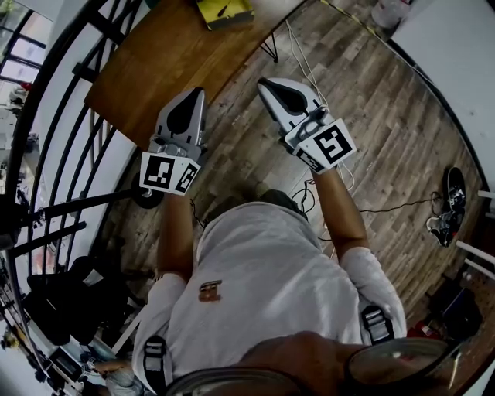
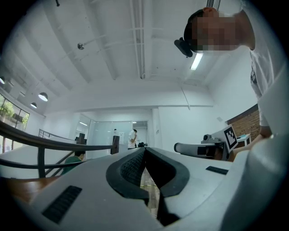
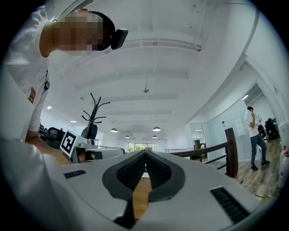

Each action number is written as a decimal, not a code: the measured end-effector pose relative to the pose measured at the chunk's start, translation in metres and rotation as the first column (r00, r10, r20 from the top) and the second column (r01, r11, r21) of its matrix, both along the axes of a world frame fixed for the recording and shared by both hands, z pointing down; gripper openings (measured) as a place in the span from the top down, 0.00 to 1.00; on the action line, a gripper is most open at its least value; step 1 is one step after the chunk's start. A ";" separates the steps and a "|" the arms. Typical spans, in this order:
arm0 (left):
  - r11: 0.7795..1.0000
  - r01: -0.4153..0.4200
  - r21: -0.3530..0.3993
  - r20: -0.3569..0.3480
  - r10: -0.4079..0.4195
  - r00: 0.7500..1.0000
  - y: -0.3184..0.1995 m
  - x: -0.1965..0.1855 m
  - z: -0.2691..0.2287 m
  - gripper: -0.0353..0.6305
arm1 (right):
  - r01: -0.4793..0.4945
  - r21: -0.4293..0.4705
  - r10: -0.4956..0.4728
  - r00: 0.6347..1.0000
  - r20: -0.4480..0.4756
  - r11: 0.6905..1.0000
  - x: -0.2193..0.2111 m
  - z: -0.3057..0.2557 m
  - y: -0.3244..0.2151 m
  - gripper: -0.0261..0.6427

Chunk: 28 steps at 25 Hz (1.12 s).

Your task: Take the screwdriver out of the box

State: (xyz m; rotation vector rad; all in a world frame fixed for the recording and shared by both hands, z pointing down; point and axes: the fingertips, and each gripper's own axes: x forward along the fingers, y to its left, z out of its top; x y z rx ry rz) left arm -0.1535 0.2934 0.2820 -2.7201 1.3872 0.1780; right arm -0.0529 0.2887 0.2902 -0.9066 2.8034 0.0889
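A yellow box [image 1: 224,11] lies on the wooden table [image 1: 162,62] at the top of the head view, with a dark thing inside it that I cannot make out. Both grippers are held up in front of the person's chest, short of the table and well apart from the box. The left gripper [image 1: 197,93] is shut with its pads [image 2: 131,167] meeting at the tip and nothing between them. The right gripper [image 1: 264,82] is shut too, its ribbed pads [image 3: 133,170] pressed together and empty. Each gripper view looks out level over the room, and the box is in neither of them.
A black stair railing [image 1: 54,100] runs along the left. White cables [image 1: 309,69] trail over the plank floor past a table leg. A white table [image 1: 448,46] stands at top right, and dark gear [image 1: 448,209] lies on the floor at right. People stand far off [image 2: 133,137].
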 end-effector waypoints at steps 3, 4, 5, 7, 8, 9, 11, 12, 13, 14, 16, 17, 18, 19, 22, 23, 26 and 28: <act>1.000 0.009 0.001 0.006 -0.009 1.000 -0.008 0.009 0.002 0.92 | 0.010 -0.003 -0.010 1.000 -0.005 1.000 0.010 0.003 -0.008 0.91; 1.000 0.013 0.001 0.007 -0.013 1.000 -0.010 0.011 0.003 0.92 | 0.013 -0.004 -0.013 1.000 -0.009 1.000 0.012 0.005 -0.010 0.91; 1.000 0.017 0.001 0.007 -0.017 1.000 -0.012 0.013 0.005 0.92 | 0.017 -0.005 -0.017 1.000 -0.013 1.000 0.014 0.007 -0.012 0.91; 1.000 0.023 -0.001 0.005 -0.023 1.000 -0.015 0.018 0.007 0.92 | 0.024 -0.007 -0.024 0.999 -0.025 1.000 0.018 0.011 -0.013 0.91; 1.000 0.025 -0.003 0.004 -0.025 1.000 -0.015 0.021 0.008 0.92 | 0.025 -0.008 -0.026 0.999 -0.030 1.000 0.021 0.012 -0.013 0.91; 1.000 0.025 -0.003 0.004 -0.025 1.000 -0.016 0.024 0.008 0.92 | 0.026 -0.008 -0.026 0.999 -0.034 1.000 0.023 0.012 -0.014 0.91; 1.000 0.026 -0.004 0.006 -0.026 1.000 -0.018 0.029 0.008 0.92 | 0.025 -0.007 -0.026 0.999 -0.034 1.000 0.029 0.011 -0.015 0.91; 1.000 0.026 -0.004 0.006 -0.026 1.000 -0.019 0.031 0.008 0.92 | 0.024 -0.007 -0.025 0.999 -0.034 1.000 0.031 0.011 -0.017 0.91; 1.000 0.027 -0.005 0.007 -0.027 1.000 -0.021 0.033 0.008 0.92 | 0.024 -0.006 -0.024 0.999 -0.034 1.000 0.033 0.011 -0.019 0.91; 1.000 0.027 -0.005 0.007 -0.027 1.000 -0.023 0.034 0.008 0.92 | 0.024 -0.006 -0.024 0.999 -0.034 1.000 0.035 0.011 -0.021 0.91; 1.000 0.029 -0.008 0.005 -0.029 1.000 -0.028 0.034 0.010 0.92 | 0.023 -0.008 -0.023 0.999 -0.037 1.000 0.037 0.012 -0.025 0.91; 1.000 0.030 -0.009 0.003 -0.030 1.000 -0.032 0.034 0.010 0.92 | 0.021 -0.009 -0.021 0.999 -0.039 1.000 0.038 0.012 -0.028 0.91; 0.999 0.030 -0.010 0.001 -0.030 1.000 -0.036 0.033 0.011 0.92 | 0.018 -0.010 -0.019 0.999 -0.042 1.000 0.039 0.013 -0.031 0.91; 0.999 0.030 -0.012 -0.001 -0.030 1.000 -0.040 0.033 0.012 0.92 | 0.015 -0.011 -0.016 0.999 -0.043 1.000 0.039 0.014 -0.035 0.91; 1.000 0.024 -0.015 -0.002 -0.024 1.000 -0.056 0.034 0.016 0.92 | 0.004 -0.014 -0.004 0.999 -0.047 1.000 0.042 0.018 -0.050 0.91; 1.000 0.020 -0.015 -0.003 -0.020 1.000 -0.062 0.036 0.017 0.92 | 0.000 -0.015 -0.001 0.999 -0.049 1.000 0.044 0.020 -0.056 0.91; 1.000 0.012 -0.006 -0.009 -0.012 1.000 -0.084 0.037 0.017 0.92 | -0.011 -0.017 0.010 0.998 -0.054 1.000 0.046 0.023 -0.077 0.91; 1.000 0.012 0.000 -0.014 -0.012 1.000 -0.101 0.035 0.016 0.92 | -0.014 -0.017 0.013 0.998 -0.059 1.000 0.045 0.024 -0.093 0.91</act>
